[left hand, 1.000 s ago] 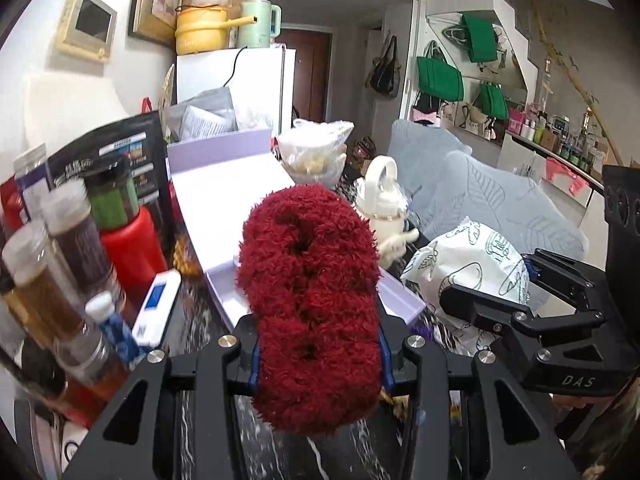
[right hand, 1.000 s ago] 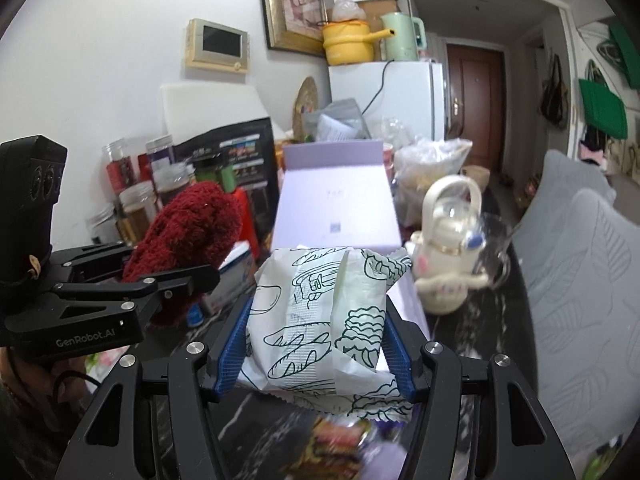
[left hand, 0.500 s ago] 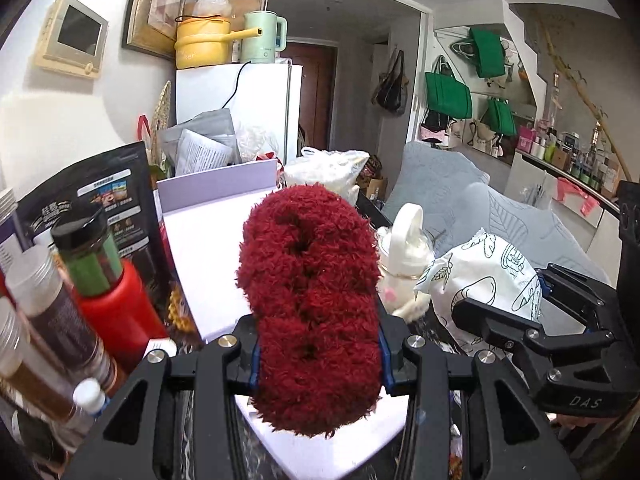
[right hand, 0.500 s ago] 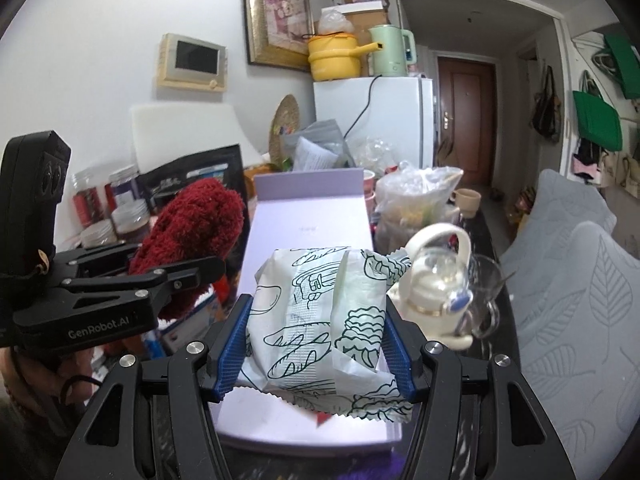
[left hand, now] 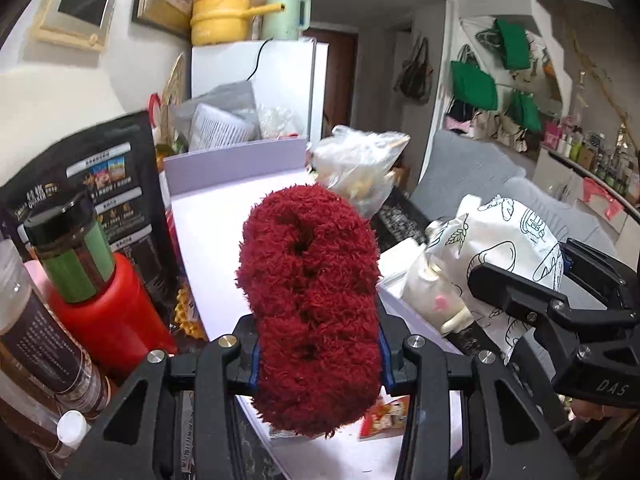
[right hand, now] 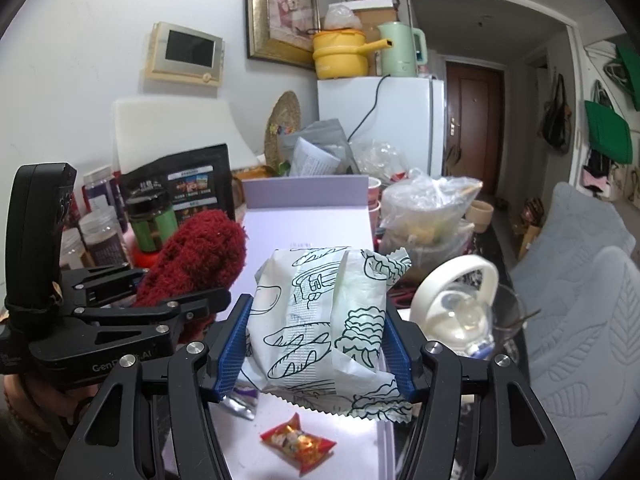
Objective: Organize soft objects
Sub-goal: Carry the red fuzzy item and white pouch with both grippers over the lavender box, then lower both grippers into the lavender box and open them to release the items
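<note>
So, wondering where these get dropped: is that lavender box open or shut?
Open. The lavender box has its lid standing upright at the back, with snack packets lying inside.

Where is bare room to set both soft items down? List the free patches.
Free: the middle and far part of the pale lilac box's flat white surface, up to its raised back wall. Its near end holds a small red snack packet and a silver sachet. Crowded: jars on the left, white teapot on the right.

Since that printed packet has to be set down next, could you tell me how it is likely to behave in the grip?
The printed packet bulges between the right hand-held gripper pads, so it probably squashes easily. Its wrapper is creased and crinkly, so likely light and perhaps slippery. It should not roll.
</note>
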Motion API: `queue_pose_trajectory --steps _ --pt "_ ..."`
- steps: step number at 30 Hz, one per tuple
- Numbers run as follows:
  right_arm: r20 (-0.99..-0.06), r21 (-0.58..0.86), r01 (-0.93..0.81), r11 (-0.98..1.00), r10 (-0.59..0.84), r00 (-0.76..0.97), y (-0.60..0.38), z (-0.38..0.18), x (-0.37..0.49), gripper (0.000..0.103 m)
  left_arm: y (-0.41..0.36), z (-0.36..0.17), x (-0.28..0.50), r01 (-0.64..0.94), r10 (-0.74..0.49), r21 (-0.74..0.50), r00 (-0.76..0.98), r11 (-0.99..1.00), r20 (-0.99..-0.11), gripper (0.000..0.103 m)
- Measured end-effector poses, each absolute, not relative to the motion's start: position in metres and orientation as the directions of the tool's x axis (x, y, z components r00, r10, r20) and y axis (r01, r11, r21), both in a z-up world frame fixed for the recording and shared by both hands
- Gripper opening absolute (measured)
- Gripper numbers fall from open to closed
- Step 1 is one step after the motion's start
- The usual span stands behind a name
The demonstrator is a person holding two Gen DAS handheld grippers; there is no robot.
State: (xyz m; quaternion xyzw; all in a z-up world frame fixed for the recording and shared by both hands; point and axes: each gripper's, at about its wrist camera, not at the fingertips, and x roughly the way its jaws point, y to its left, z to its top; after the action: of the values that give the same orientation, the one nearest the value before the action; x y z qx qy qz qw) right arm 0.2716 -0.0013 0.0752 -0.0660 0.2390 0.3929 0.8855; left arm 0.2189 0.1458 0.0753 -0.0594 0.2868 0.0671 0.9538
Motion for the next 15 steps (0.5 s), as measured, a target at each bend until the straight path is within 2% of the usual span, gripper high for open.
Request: queue_pose_trajectory --steps 15 --pt "-0.618 0.077 -0.718 0.692 0.598 0.510 0.022 0.027 0.305 0.060 0.151 0.033 0.248 -0.220 0.172 0.006 0.745 0.976 -0.645 0.042"
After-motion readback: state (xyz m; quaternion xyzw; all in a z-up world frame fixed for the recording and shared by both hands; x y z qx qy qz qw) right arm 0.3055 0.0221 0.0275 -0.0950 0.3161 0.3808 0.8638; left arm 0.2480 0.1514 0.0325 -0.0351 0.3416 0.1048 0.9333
